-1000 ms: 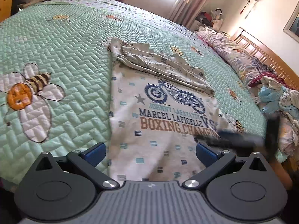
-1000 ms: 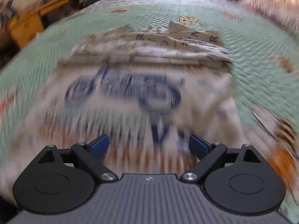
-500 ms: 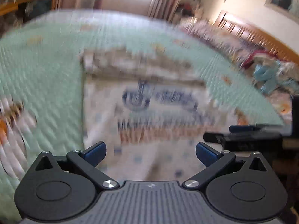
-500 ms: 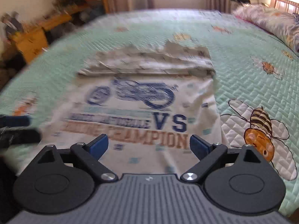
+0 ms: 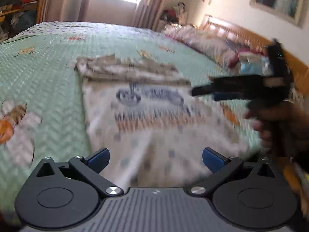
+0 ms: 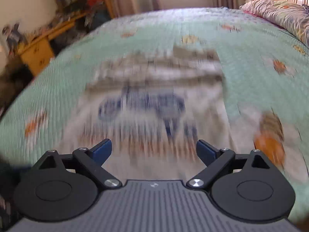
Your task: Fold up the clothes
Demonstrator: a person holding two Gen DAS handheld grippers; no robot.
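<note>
A white T-shirt (image 5: 154,119) with a blue motorcycle print and lettering lies on the green quilted bed, its far end folded over into a band (image 5: 127,70). It also shows in the right wrist view (image 6: 154,112), blurred. My left gripper (image 5: 155,159) is open and empty above the shirt's near hem. My right gripper (image 6: 154,151) is open and empty above the shirt's lower part. The right gripper also shows in the left wrist view (image 5: 204,92), held in a hand over the shirt's right edge.
The green bedspread (image 5: 48,61) has bee patches (image 5: 13,127). Pillows and a heap of clothes (image 5: 222,44) lie by the wooden headboard (image 5: 251,40) at right. A yellow cabinet (image 6: 36,56) and shelves stand beyond the bed's left side.
Both grippers have been moving over the shirt, and both views are blurred. In the left view the right gripper has risen and swung further in over the shirt's right side. Both stay open.
</note>
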